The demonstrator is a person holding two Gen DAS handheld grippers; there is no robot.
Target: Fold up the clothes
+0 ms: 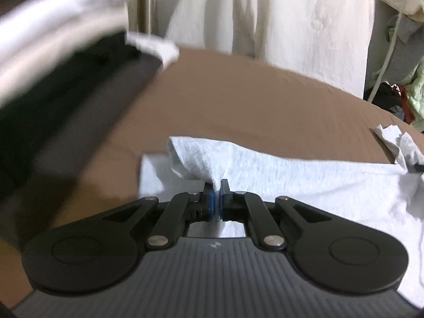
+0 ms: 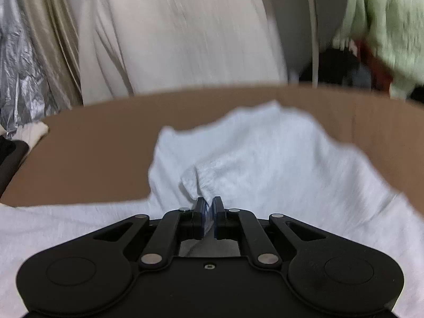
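A light grey garment (image 1: 304, 182) lies spread on a brown cardboard surface (image 1: 238, 100). My left gripper (image 1: 217, 188) is shut on a pinched-up fold of its edge, with cloth bunched between the blue pads. In the right wrist view the same light grey garment (image 2: 265, 153) fills the foreground. My right gripper (image 2: 208, 204) is shut on a raised, puckered fold of it. The far right corner of the garment (image 1: 397, 143) is crumpled up in the left wrist view.
A stack of folded white and dark clothes (image 1: 61, 39) sits at the left. White hanging fabric (image 2: 172, 31) stands behind the cardboard (image 2: 92, 145). Crinkled silver sheeting (image 2: 18, 66) is at the far left, and pale green cloth (image 2: 384, 26) with dark items at the right.
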